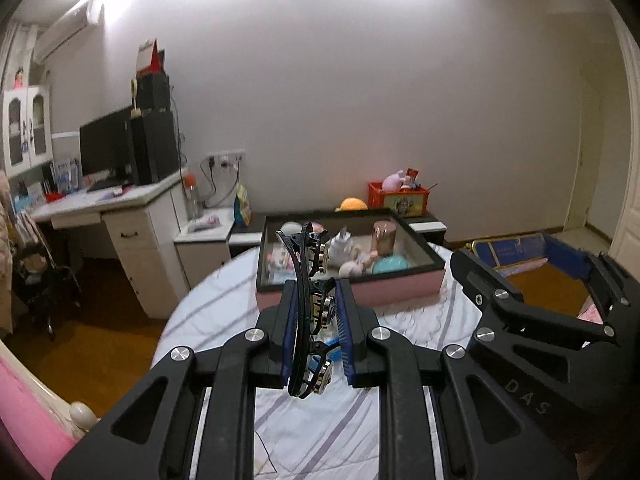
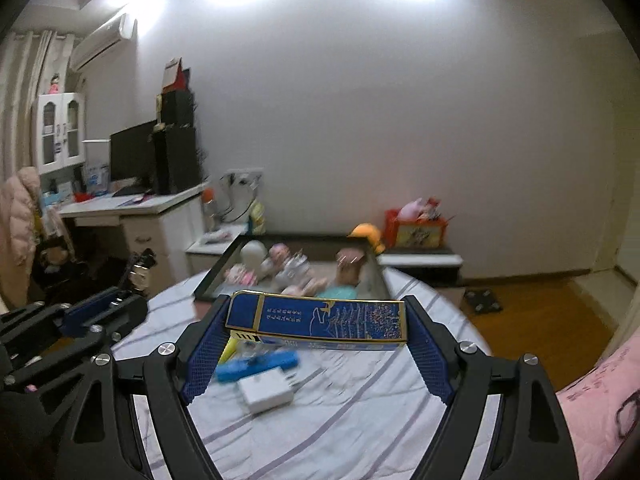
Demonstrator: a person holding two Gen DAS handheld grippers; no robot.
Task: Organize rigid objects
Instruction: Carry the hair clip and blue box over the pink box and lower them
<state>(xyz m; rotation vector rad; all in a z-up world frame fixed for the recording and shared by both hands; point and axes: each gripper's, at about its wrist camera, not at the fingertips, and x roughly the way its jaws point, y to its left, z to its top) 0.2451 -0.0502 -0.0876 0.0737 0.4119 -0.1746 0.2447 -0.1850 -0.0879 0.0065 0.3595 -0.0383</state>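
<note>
Black hair clip (image 1: 310,308) with metal-studded teeth, pinched upright between the pads of the left gripper (image 1: 316,326), lifted clear of the striped bedcover (image 1: 320,432). Blue and gold box (image 2: 316,318) clamped end to end by the widely spread right gripper (image 2: 316,344), also off the cover. Ahead of both, the pink-walled tray (image 1: 360,294) already holding small toys and a copper-coloured cup (image 1: 383,236). Left behind on the cover: white charger (image 2: 266,390), blue item (image 2: 256,364), blurred. Likely risks: clip twisting out of so thin a grip; long box catching the tray's dark rim or knocking the crowded toys on the way down.
</note>
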